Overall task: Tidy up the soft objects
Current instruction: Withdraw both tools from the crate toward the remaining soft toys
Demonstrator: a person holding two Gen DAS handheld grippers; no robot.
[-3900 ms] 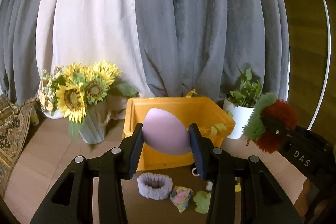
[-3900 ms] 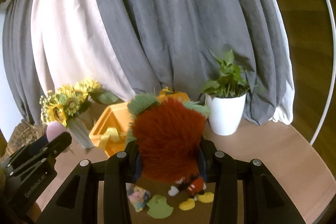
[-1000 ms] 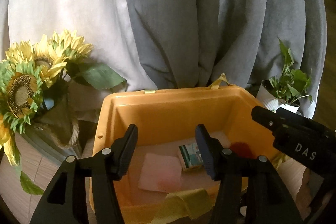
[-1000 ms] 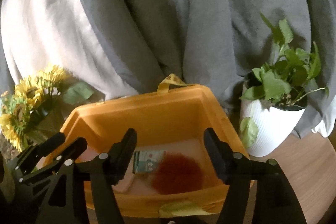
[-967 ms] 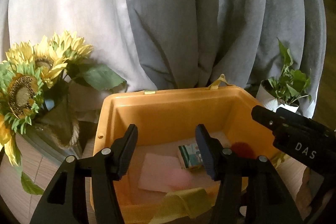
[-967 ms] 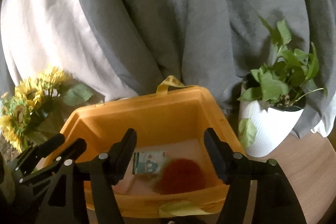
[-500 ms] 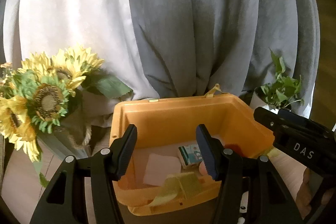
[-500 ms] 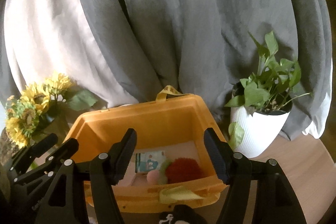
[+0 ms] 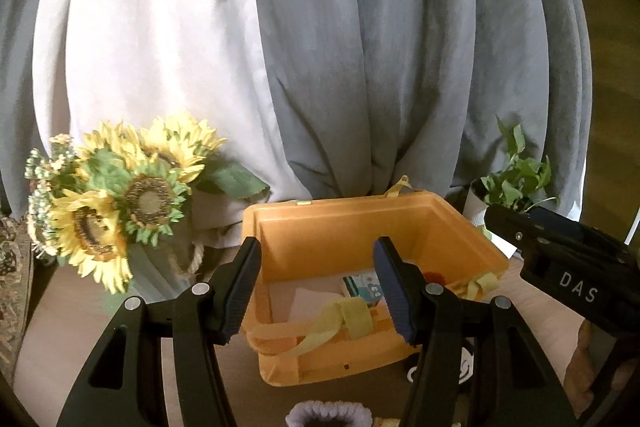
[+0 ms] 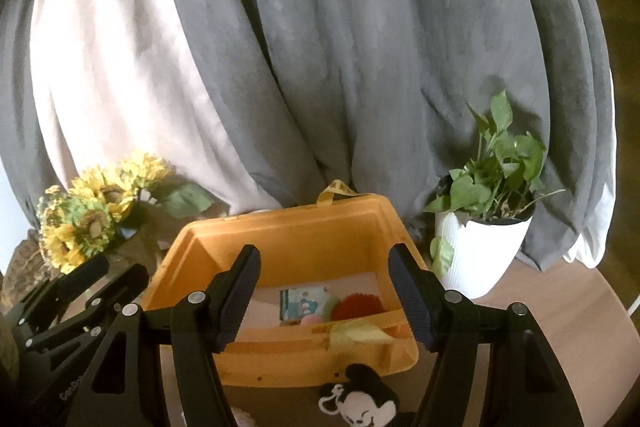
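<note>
Both claws are hanging spread and empty over the orange bin, the left claw beside the right claw. A red fuzzy toy is lying inside it. Next, I judge, a claw is reaching for the mouse toy at the tabletop's near edge.

Smooth plastic bin; matt cloth curtain; ribbed pot.

Two fisheye views look forward along my fingers, tilted slightly down and close to the orange bin. My left camera sits left of the bin, with the sunflowers near; my right camera sits farther right, by the potted plant. Both share bin, curtain and flowers.
</note>
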